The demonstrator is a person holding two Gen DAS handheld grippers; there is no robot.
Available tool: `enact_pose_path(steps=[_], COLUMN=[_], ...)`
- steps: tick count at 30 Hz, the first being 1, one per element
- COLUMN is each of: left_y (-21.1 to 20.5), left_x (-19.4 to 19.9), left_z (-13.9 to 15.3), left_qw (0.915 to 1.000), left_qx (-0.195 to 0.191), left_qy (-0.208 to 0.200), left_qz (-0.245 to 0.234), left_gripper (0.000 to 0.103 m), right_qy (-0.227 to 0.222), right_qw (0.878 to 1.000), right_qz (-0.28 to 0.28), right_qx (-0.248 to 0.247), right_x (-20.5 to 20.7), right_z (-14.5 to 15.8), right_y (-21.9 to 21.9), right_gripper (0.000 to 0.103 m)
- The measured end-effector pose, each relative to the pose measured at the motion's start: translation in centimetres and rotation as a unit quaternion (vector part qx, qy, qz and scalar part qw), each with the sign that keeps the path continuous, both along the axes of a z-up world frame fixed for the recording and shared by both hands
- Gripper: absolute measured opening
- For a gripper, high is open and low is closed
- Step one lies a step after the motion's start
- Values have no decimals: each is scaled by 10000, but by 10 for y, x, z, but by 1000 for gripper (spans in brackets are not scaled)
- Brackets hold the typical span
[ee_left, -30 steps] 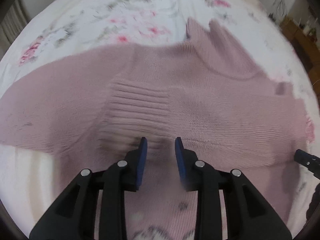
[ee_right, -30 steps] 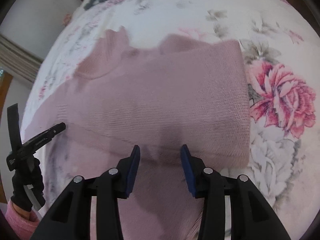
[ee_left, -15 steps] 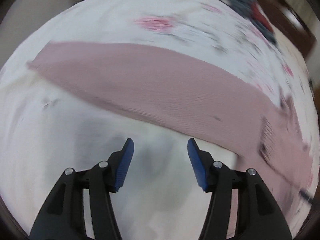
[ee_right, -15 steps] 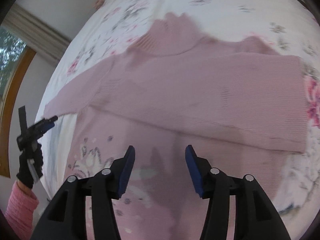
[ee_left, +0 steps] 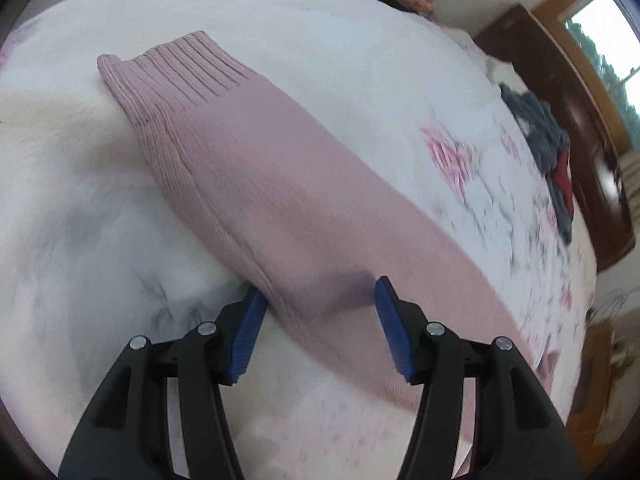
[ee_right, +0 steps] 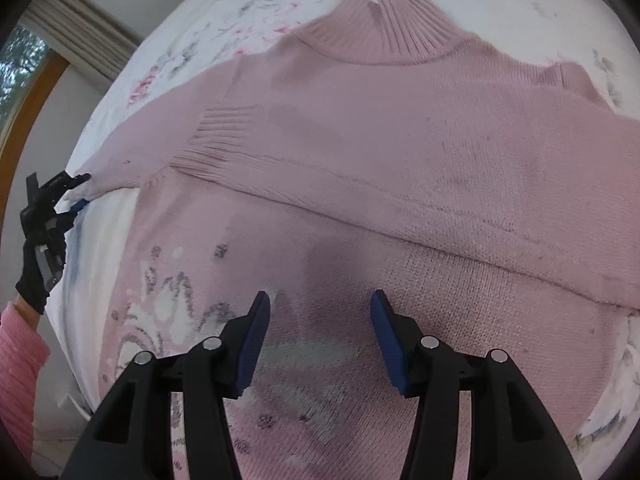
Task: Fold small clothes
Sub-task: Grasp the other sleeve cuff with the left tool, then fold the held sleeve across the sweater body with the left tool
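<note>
A pink knitted sweater [ee_right: 400,132] lies flat on the flowered bed sheet [ee_left: 360,52], its ribbed collar [ee_right: 384,28] at the far side. One sleeve is folded across the chest, with its cuff [ee_right: 216,140] near the middle. The other sleeve [ee_left: 288,184] stretches out to the side and ends in a ribbed cuff [ee_left: 172,76]. My left gripper [ee_left: 318,300] is open, its fingers straddling this sleeve; the right wrist view shows the left gripper [ee_right: 68,192] at the sleeve's far end. My right gripper [ee_right: 320,300] hovers open over the patterned lower body.
A heap of dark and red clothes [ee_left: 548,148] lies near the wooden headboard [ee_left: 592,128]. The bed edge, a curtain [ee_right: 80,28] and a wooden window frame [ee_right: 32,100] are at the left. A black-gloved hand [ee_right: 38,264] with a pink sleeve holds the left gripper.
My left gripper has swung from the sweater's middle out to the outstretched sleeve and opened wider. The right gripper has drawn back a little and opened wider too.
</note>
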State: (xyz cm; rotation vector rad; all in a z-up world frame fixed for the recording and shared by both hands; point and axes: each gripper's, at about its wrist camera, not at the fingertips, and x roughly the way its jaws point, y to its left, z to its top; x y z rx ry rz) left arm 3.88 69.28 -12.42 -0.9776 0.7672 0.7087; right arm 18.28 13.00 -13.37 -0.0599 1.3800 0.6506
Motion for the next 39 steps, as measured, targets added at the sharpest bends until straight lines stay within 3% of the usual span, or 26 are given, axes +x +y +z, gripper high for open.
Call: enact_pose_path(steps=[3, 7, 9, 14, 20, 28, 39], left_y=[9, 18, 23, 27, 4, -75, -215], left_x=[0, -1, -2, -8, 0, 29, 110], left_z=[-1, 4, 5, 11, 38, 77, 80], left_qw=[9998, 9998, 9997, 9996, 9974, 9865, 9597], left_qx=[-23, 141, 196, 263, 686, 1068, 763], left_qy=[-137, -93, -27, 12, -127, -624, -1216], left_qz=[136, 120, 131, 133, -158, -1075, -2417], left_gripper=[55, 44, 32, 15, 8, 6, 6], right_qy=[4, -36, -31, -38, -30, -86, -144], right_qw=[10000, 9999, 9999, 9999, 10000, 9999, 9990], right_qz=[8, 55, 55, 53, 11, -94, -350], right_qx=[-46, -86, -86, -89, -40, 109, 225], right_x=[0, 0, 1, -1, -4, -5, 2], right_z=[-5, -7, -8, -6, 0, 12, 22], right_y=[0, 0, 0, 0, -8, -30, -71], right_gripper=[53, 53, 53, 53, 53, 53, 53])
